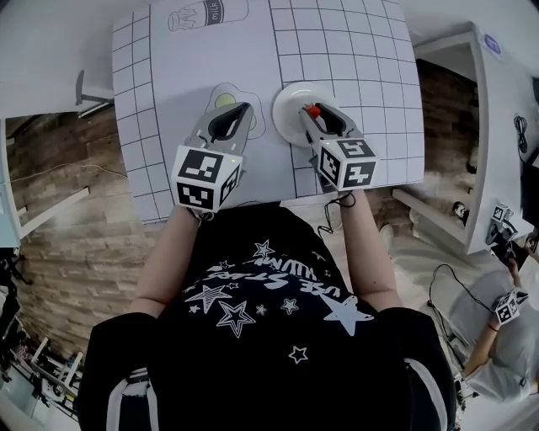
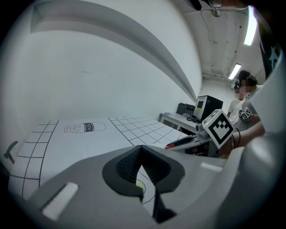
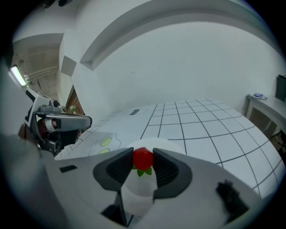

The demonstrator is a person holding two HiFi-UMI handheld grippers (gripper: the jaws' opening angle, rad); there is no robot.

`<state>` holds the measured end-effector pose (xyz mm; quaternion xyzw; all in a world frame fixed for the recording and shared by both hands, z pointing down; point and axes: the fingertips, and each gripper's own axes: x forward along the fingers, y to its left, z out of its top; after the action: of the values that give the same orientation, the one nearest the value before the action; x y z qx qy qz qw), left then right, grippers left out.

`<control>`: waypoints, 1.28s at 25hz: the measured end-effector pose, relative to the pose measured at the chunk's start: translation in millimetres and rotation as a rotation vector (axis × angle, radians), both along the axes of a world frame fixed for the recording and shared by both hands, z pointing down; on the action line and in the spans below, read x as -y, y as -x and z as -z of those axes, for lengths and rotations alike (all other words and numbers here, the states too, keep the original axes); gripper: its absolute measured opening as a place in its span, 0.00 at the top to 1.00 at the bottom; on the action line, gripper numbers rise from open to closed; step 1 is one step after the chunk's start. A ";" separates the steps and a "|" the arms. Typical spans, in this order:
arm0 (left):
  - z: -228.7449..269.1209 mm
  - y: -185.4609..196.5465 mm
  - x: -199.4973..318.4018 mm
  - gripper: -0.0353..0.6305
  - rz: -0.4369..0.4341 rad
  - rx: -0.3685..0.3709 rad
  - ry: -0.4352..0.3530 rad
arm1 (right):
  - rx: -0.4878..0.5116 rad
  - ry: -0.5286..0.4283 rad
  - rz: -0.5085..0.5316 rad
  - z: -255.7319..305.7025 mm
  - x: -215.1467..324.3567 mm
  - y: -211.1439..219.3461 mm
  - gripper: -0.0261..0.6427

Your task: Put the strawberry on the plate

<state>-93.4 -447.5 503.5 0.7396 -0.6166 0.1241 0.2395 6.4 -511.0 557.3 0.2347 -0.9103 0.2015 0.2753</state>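
A red strawberry (image 3: 143,159) with green leaves sits between the pads of my right gripper (image 3: 143,162), which is shut on it. In the head view the strawberry (image 1: 312,110) hangs over the white plate (image 1: 290,97), and my right gripper (image 1: 315,116) reaches onto the plate from its near side. The plate (image 3: 167,145) lies just below the jaws in the right gripper view. My left gripper (image 1: 244,111) is shut with nothing in it, its tips meeting over the printed fried-egg drawing (image 1: 226,98) left of the plate.
A white gridded mat (image 1: 370,76) covers the table, with a milk-bottle drawing (image 1: 206,13) at the far side. The table's near edge runs just in front of the person's body. White furniture stands to the right.
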 end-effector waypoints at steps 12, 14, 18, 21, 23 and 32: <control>-7.4 -2.3 -2.4 0.93 -0.016 -0.027 0.018 | -0.106 -0.052 0.054 -11.9 -6.8 7.1 0.75; -7.1 -3.3 -3.3 0.93 -0.022 -0.027 0.017 | -0.116 -0.054 0.049 -12.4 -6.6 7.2 0.75; -6.4 1.7 -6.2 0.93 -0.009 -0.026 0.015 | -0.143 -0.055 0.036 -14.4 -5.8 4.7 0.75; -7.1 4.0 -9.1 0.93 0.000 -0.026 0.016 | -0.172 -0.031 0.052 -20.1 -9.0 3.4 0.75; -7.9 4.2 -11.4 0.93 0.004 -0.028 0.018 | -0.183 -0.015 0.059 -22.7 -11.2 3.6 0.75; -6.3 5.0 -14.4 0.93 0.014 -0.027 0.007 | -0.222 -0.053 0.026 -21.0 -2.2 0.3 0.74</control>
<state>-98.4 -433.1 509.8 0.7361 -0.6180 0.1146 0.2512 6.1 -508.9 578.3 0.2509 -0.8822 0.1466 0.3706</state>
